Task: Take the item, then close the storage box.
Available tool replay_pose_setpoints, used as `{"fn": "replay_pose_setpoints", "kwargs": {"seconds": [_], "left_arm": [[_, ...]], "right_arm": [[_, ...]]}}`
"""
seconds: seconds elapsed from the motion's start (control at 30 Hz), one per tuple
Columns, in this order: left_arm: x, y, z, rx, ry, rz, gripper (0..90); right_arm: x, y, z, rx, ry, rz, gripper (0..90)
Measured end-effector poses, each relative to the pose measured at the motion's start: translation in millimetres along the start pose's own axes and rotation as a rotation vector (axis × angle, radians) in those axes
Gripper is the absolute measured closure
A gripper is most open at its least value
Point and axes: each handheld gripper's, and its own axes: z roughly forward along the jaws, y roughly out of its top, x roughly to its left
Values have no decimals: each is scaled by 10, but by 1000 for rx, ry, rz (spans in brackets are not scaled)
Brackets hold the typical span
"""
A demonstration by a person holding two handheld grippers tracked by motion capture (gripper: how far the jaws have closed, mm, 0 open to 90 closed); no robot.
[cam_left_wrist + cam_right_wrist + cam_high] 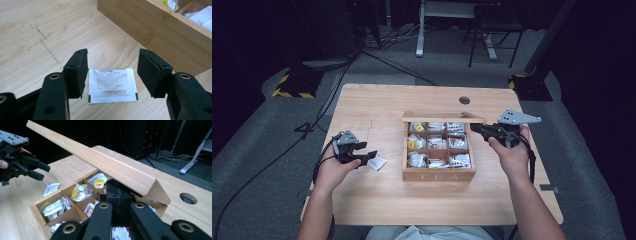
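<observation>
The left gripper [112, 75] stood with its jaws spread wide, a white sachet [112, 85] lying flat on the table [377, 200] between them, untouched, just left of the wooden tea box [439, 174]. The right gripper [479, 130] rested at the box's right rear, jaws brought together empty, beside the raised lid [100, 162]. Sachets filled the compartments.

I am seeing a light wooden table [362, 200] carrying a compartmented wooden tea box [438, 174] near its middle. A white sachet [377, 163] is lying flat on the tabletop just left of that box.
</observation>
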Motion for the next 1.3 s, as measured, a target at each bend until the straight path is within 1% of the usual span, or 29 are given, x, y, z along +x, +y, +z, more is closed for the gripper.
{"fn": "replay_pose_setpoints", "kwargs": {"seconds": [0.03,0.07,0.1,0.2,0.23,0.33,0.37,0.4,0.43,0.47,0.5,0.53,0.57,0.67,0.7,0.73,0.77,0.8,0.83,0.87,0.93,0.97,1.07,1.1,1.13,1.17,1.3], "left_arm": [[-11,10,-15,-3,1,2,419],[-49,34,-29,-13,-14,-1,419],[-86,59,-40,-17,-33,5,421],[-191,99,-64,-18,-63,33,429],[-191,99,-64,-18,-63,33,429],[-309,127,-119,-38,-62,56,428],[-365,131,-155,-59,-79,61,428],[-365,131,-155,-59,-79,61,428],[-412,126,-181,-68,-99,63,428],[-432,122,-192,-69,-106,67,428],[-480,102,-208,-65,-115,73,428],[-480,102,-208,-65,-115,73,427],[-533,67,-220,-57,-123,82,427],[-565,42,-233,-50,-134,87,428],[-593,14,-247,-49,-139,96,428],[-593,14,-247,-49,-139,96,427],[-617,-25,-244,-45,-153,96,424],[-617,-25,-244,-45,-153,96,420],[-641,-69,-223,-33,-168,105,413],[-641,-69,-223,-33,-168,105,408],[-661,-131,-191,0,-182,130,400],[-667,-154,-175,7,-189,134,399],[-673,-188,-149,15,-199,130,395],[-684,-223,-111,32,-206,129,395],[-687,-236,-91,42,-211,129,395],[-692,-250,-71,53,-209,126,395],[-682,-268,-32,66,-213,124,396]], "right_arm": [[2,-1,5,1,1,1,900],[2,0,6,1,0,1,900],[1,1,5,2,1,1,900],[0,2,3,4,2,2,900],[-2,1,2,4,3,2,900],[-6,3,-5,2,5,4,900],[-9,3,-14,2,7,4,900],[-9,3,-14,2,7,4,900],[-10,3,-19,2,7,5,900],[-14,3,-27,0,10,6,900],[-19,4,-34,2,12,6,900],[-19,4,-34,2,12,6,900],[-17,4,-37,3,13,6,900],[-11,-2,-42,10,14,6,900],[-11,-4,-44,13,16,5,900],[-11,-4,-44,13,16,5,900],[-12,-5,-50,17,21,5,900],[-12,-6,-54,17,21,4,900],[-12,-8,-61,16,20,2,900],[-11,-8,-66,15,18,1,900],[-7,-7,-85,20,11,-5,900],[-8,-9,-92,23,12,-7,900],[-16,-22,-111,29,13,-7,900],[-26,-32,-125,45,4,-9,900],[-31,-38,-128,46,2,-6,900],[-37,-46,-133,50,3,-1,900],[-45,-63,-145,69,10,3,900]]}}
